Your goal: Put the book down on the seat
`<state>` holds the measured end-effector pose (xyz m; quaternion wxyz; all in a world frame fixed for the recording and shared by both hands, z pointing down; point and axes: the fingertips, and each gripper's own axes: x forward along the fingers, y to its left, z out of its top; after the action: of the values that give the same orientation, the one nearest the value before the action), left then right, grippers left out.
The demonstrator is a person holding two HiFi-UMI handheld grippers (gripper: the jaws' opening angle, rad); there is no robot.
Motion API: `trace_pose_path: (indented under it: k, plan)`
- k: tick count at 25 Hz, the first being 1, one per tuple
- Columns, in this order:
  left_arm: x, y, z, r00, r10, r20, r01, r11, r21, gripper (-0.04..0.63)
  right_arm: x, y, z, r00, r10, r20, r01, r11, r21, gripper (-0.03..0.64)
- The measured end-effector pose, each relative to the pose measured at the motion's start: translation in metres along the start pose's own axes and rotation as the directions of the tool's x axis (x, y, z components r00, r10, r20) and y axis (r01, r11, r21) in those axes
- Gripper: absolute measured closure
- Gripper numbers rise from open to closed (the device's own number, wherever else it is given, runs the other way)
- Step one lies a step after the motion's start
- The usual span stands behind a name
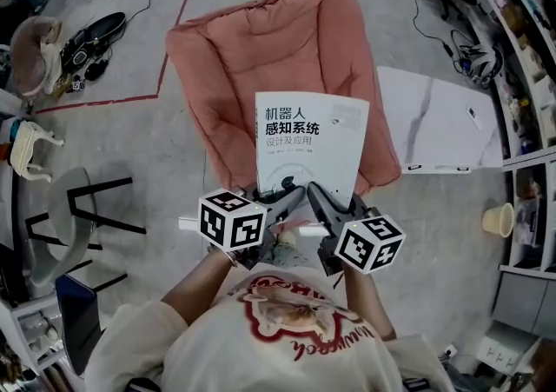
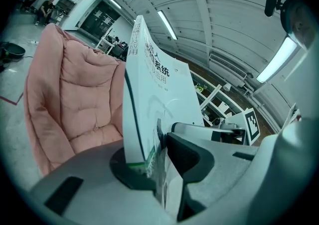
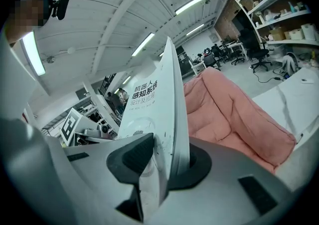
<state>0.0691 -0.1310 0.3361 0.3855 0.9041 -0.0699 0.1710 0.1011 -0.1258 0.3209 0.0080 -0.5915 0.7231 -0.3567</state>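
A white book (image 1: 308, 142) with dark printed characters on its cover is held over the pink cushioned seat (image 1: 217, 60). My left gripper (image 1: 287, 197) is shut on the book's near left corner, and my right gripper (image 1: 320, 199) is shut on its near right corner. In the left gripper view the book (image 2: 149, 104) stands upright between the dark pads, with the pink seat (image 2: 75, 104) beyond it at the left. In the right gripper view the book (image 3: 159, 114) is clamped edge-on, with the seat (image 3: 229, 114) behind it at the right.
A white marble-patterned table top (image 1: 443, 125) lies right of the seat. A black-framed stool (image 1: 78, 216) stands at the left, with cables and bags on the floor behind it. Shelving (image 1: 521, 51) lines the right wall. Red tape (image 1: 165, 60) marks the floor.
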Motion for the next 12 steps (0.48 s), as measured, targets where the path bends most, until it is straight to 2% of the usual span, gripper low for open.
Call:
trace_pose_path:
  k: [12]
  plan:
    - [0.022,0.021,-0.009,1.000,0.027,-0.001,-0.027,0.999,-0.046,0.525,0.016,-0.026,-0.011,0.999,0.010,-0.050,-0.009,1.000,0.016,0.531]
